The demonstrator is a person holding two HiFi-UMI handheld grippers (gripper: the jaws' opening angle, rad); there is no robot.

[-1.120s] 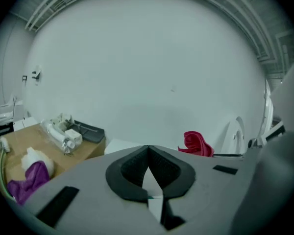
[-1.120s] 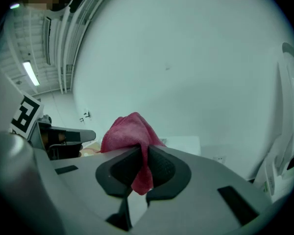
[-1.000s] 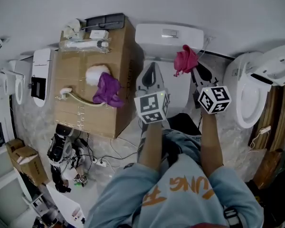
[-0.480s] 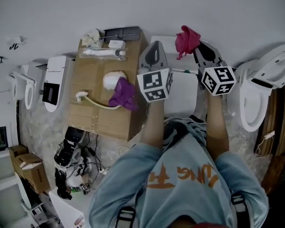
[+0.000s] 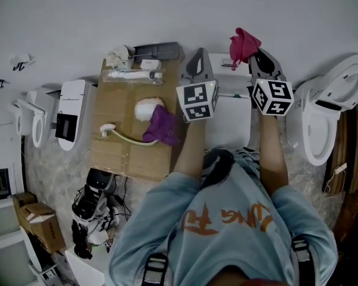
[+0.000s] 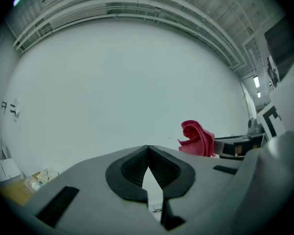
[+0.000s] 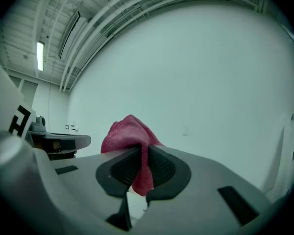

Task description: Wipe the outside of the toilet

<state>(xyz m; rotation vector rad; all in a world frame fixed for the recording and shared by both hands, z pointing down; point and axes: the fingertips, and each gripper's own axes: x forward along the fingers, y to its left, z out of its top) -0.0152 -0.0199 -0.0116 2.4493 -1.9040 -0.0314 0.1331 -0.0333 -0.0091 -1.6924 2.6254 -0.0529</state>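
The white toilet (image 5: 230, 123) stands against the wall, lid closed, straight ahead of me. My right gripper (image 5: 256, 52) is shut on a crumpled pink-red cloth (image 5: 243, 43), held up over the right end of the tank. In the right gripper view the cloth (image 7: 131, 130) bulges above the pinching jaws of that gripper (image 7: 142, 153). My left gripper (image 5: 197, 58) hovers over the tank's left end. Its jaws meet at the tips with nothing between them (image 6: 148, 150). The left gripper view also catches the cloth (image 6: 198, 138) off to the right. Both gripper views face the bare wall.
A cardboard box (image 5: 125, 148) stands left of the toilet, carrying a purple cloth (image 5: 162, 126), a white wad (image 5: 147, 108), a hose and bottles. Another toilet (image 5: 327, 115) with raised lid is at the right, more fixtures (image 5: 70, 115) at the left. Cables and clutter lie on the floor (image 5: 95, 210).
Both grippers rose from over the toilet lid up to the tank and wall, the right one carrying the pink cloth along. The head view shifted with them.
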